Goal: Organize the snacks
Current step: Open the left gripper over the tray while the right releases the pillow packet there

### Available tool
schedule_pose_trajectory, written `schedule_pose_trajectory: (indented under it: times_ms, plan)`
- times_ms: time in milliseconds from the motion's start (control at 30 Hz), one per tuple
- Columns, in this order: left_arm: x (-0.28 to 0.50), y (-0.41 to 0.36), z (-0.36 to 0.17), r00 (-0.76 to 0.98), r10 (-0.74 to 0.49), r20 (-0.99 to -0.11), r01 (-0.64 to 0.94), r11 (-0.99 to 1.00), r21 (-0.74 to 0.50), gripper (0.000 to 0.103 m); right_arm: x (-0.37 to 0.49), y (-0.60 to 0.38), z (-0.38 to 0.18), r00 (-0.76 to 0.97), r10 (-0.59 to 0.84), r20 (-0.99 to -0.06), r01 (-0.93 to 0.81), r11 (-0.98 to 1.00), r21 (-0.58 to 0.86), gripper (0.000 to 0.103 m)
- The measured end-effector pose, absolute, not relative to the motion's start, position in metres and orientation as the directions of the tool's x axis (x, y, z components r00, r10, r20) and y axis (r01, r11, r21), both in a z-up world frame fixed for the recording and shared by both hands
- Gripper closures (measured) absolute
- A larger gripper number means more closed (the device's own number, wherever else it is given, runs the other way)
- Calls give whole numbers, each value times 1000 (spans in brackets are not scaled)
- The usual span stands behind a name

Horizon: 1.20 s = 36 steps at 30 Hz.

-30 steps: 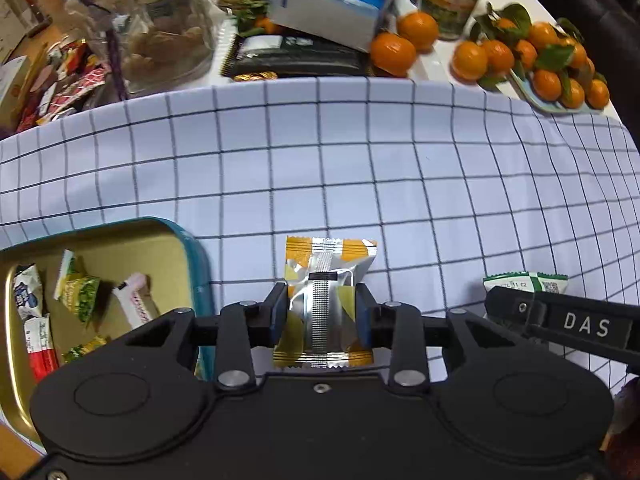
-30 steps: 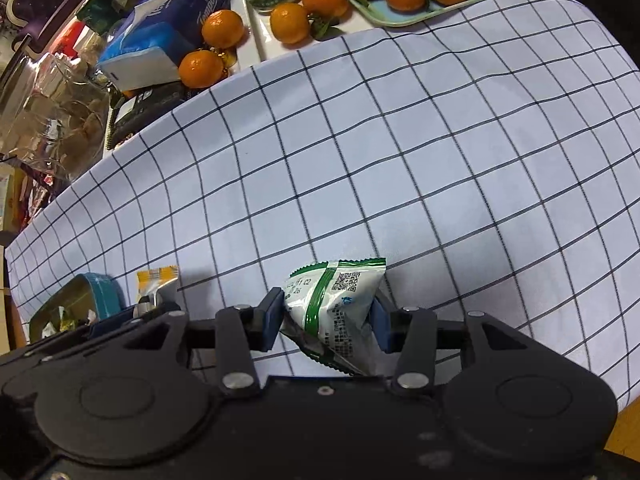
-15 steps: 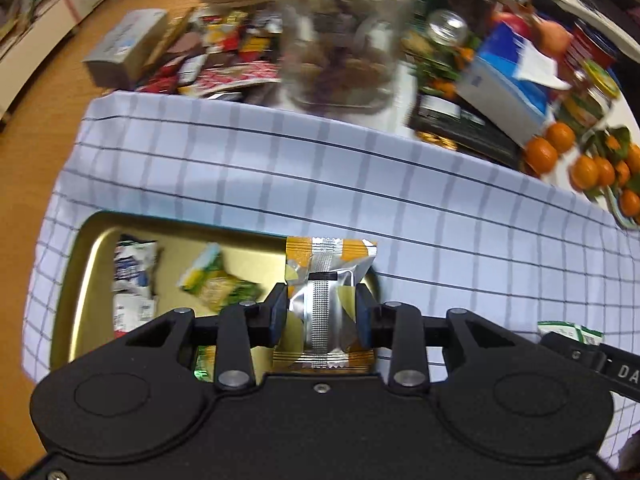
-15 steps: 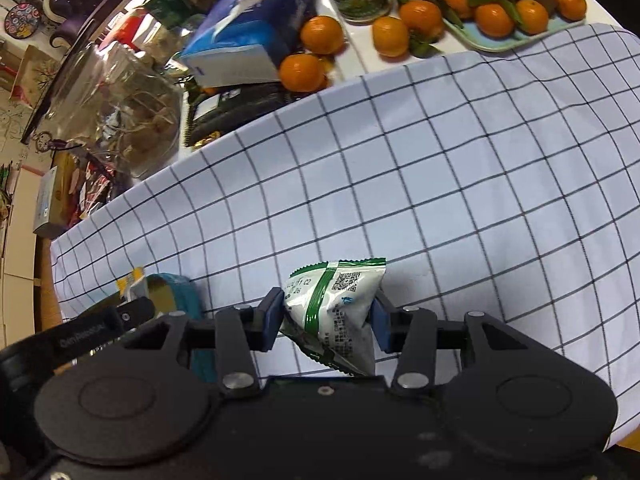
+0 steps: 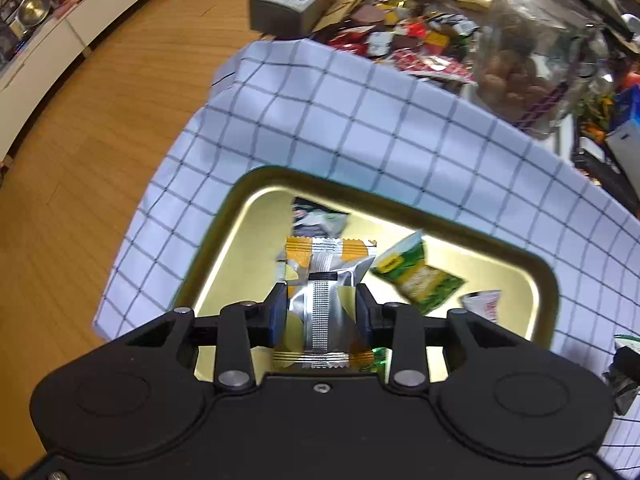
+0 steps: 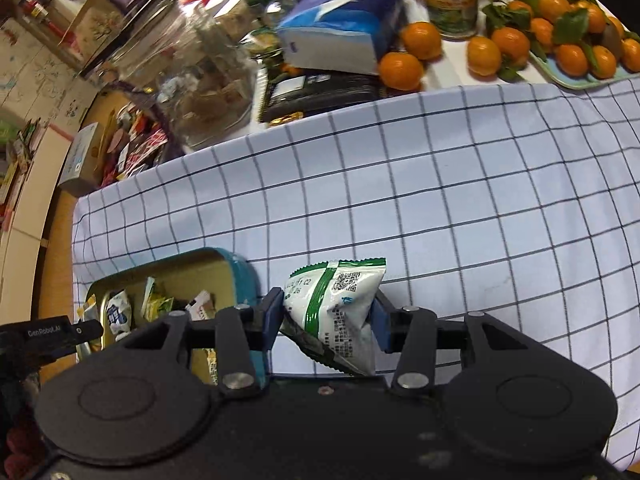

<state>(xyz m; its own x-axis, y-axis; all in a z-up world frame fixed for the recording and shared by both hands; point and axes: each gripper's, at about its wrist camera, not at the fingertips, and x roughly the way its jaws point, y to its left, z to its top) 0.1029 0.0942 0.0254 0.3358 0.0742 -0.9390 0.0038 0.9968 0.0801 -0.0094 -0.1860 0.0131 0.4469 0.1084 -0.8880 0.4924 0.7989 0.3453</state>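
My left gripper (image 5: 321,308) is shut on an orange and silver snack packet (image 5: 326,280) and holds it above the gold tin tray (image 5: 536,280), which holds several snack packets, among them a green one (image 5: 416,276). My right gripper (image 6: 326,320) is shut on a white and green snack packet (image 6: 336,308) just right of the tray's teal wall (image 6: 240,272), above the checked cloth (image 6: 440,208). The left gripper's body (image 6: 48,334) shows at the left edge of the right wrist view.
Behind the cloth stand a large glass jar (image 6: 192,80), a blue tissue box (image 6: 344,28), loose tangerines (image 6: 400,70), a plate of tangerines (image 6: 580,44) and a heap of wrapped snacks (image 5: 400,36). The cloth's left edge hangs over a wooden floor (image 5: 100,120).
My left gripper has swung left with the orange packet, from over the cloth to over the tray. My right gripper has followed leftward with the green packet, closer to the tray.
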Motion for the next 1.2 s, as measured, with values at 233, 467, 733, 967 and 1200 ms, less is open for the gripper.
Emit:
schedule_pose_trajectory:
  times_ms: [233,467,733,967,1200]
  plan:
    - [100,123,14,306,95,-947,-14,995,95,59,1,-141,16,465,159,-871,373,857,356,55]
    - [98,135,22,344,77,-936,-19,997,75,55,4,-100,22,494,204,-845,235,905,355,55]
    - [97,132,20,332,79,-940,-4,997,83,55,6,-82,24,512,245,-824,154,917,368,54]
    - [95,121,14,311,77,-947,28,996,90,55,2,-62,37,559,296,-775,32,926,376,48]
    - [92,112,12,301,69,-951,51,995,88,55,-3,-48,47,593,244,-768,-40,961,275,47]
